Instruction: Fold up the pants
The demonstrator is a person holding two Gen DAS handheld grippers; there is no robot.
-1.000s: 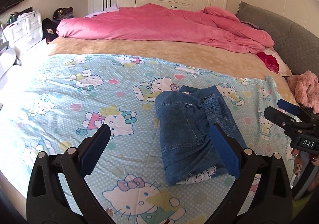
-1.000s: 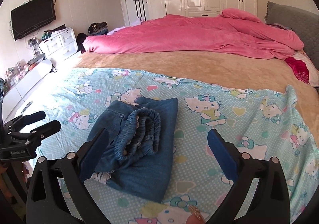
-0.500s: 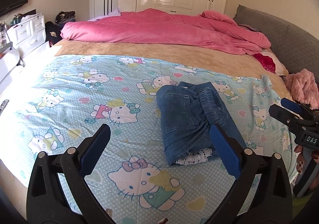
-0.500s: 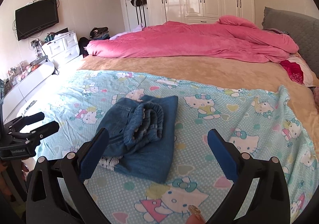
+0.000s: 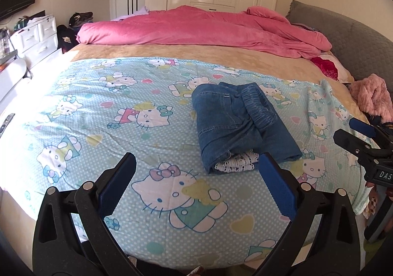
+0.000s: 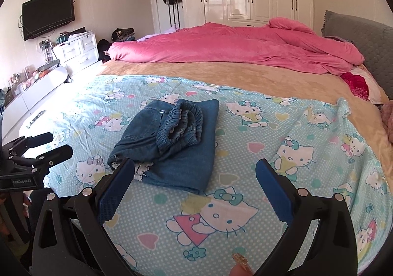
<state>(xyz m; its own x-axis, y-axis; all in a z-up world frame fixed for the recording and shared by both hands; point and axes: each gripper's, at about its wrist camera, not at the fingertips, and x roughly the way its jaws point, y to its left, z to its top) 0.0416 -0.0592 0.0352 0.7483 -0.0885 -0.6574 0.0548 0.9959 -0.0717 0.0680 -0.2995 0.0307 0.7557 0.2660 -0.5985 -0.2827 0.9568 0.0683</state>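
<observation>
The pants (image 5: 242, 126) lie folded into a compact denim bundle on the cartoon-cat sheet (image 5: 98, 116) covering the near part of the bed, apart from both tools. The left hand-held gripper (image 5: 196, 182) hangs above the sheet with its blue pads spread wide, holding nothing; the right hand-held gripper (image 6: 194, 186) is likewise agape and empty. The left wrist view shows white lace trim (image 5: 237, 162) poking from the bundle's near end and a fluffy pink garment (image 5: 372, 97) by the bed's right edge. The right wrist view alone shows the wall-mounted television (image 6: 48, 14) (and a glittery fingernail (image 6: 242, 262) at the bottom).
</observation>
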